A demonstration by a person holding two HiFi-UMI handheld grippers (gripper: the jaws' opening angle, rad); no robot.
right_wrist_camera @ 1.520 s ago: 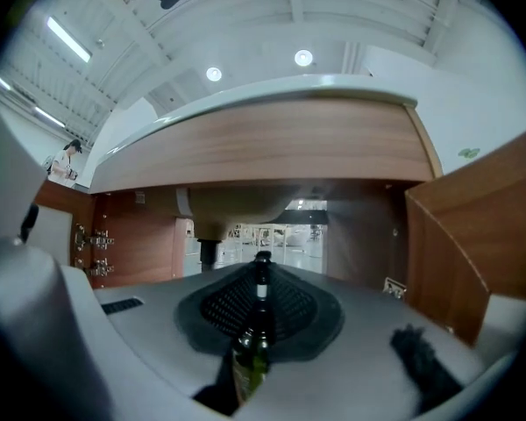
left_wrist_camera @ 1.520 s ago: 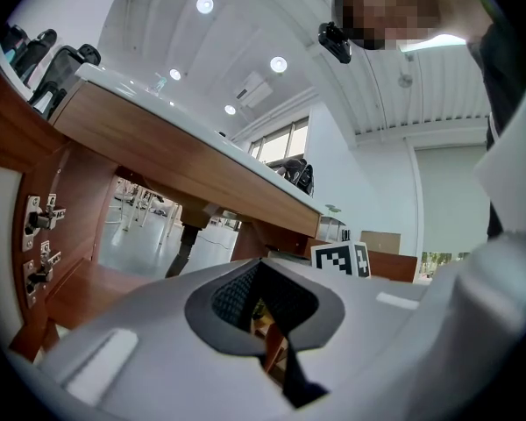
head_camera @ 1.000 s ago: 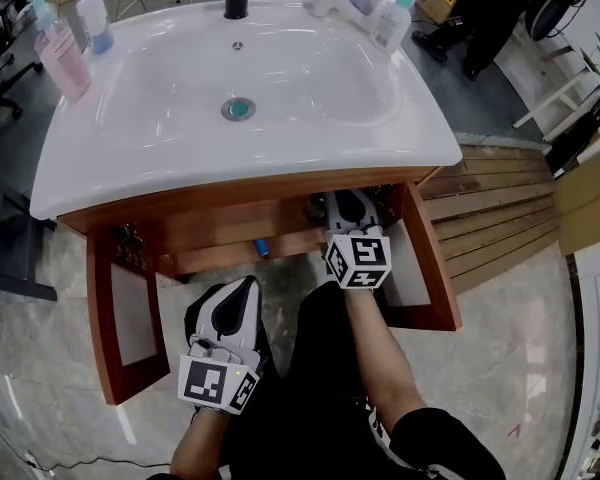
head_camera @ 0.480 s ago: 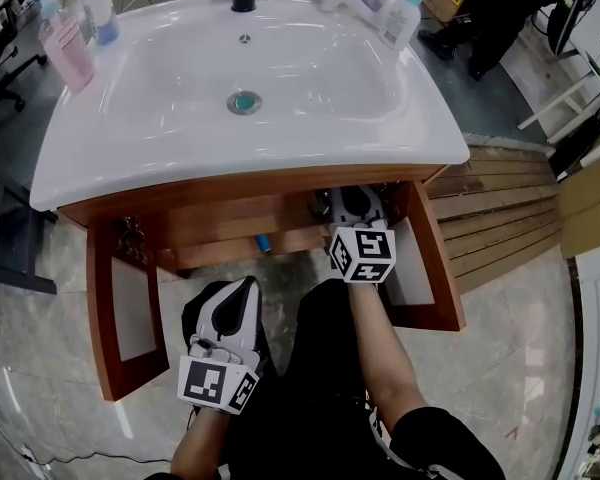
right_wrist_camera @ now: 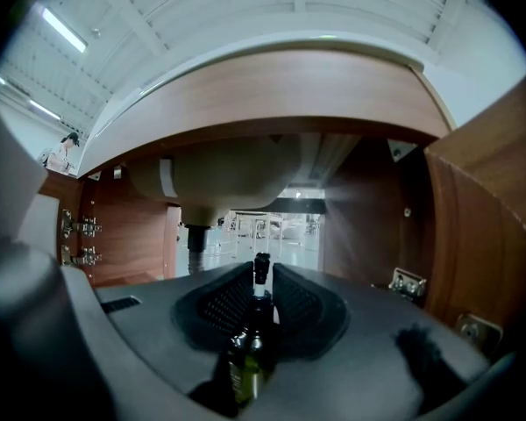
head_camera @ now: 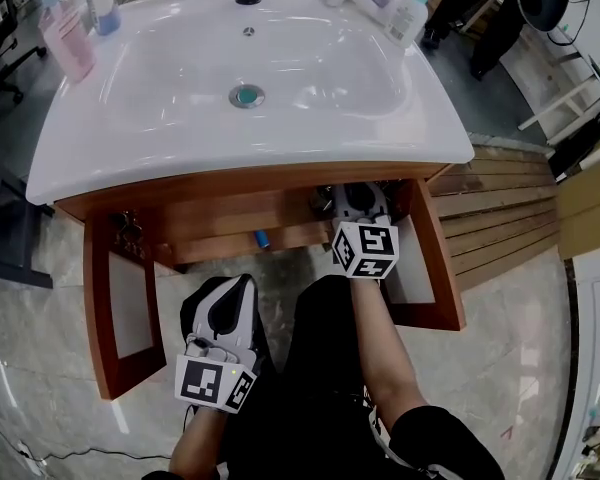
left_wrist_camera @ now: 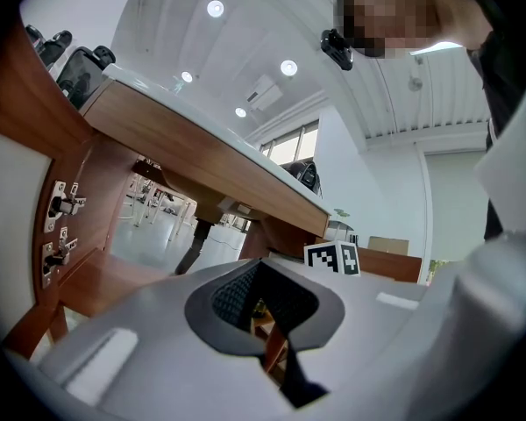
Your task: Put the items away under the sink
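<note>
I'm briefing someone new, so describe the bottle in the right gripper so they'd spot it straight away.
Find the white sink on its wooden cabinet; the right gripper reaches in beneath the basin. Clamped between its jaws is a slim bottle with a narrow black-capped neck, dark glass, unlike the pale bottles on the sink's rim.

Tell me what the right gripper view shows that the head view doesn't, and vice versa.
Only the right gripper view: the dark glass bottle clamped in the jaws, and the dark drain pipe under the basin. Only the head view: the white sink top, the pink soap bottle at its left edge, and the left gripper low outside. Both: the brown wooden cabinet and the right gripper at its opening.
</note>
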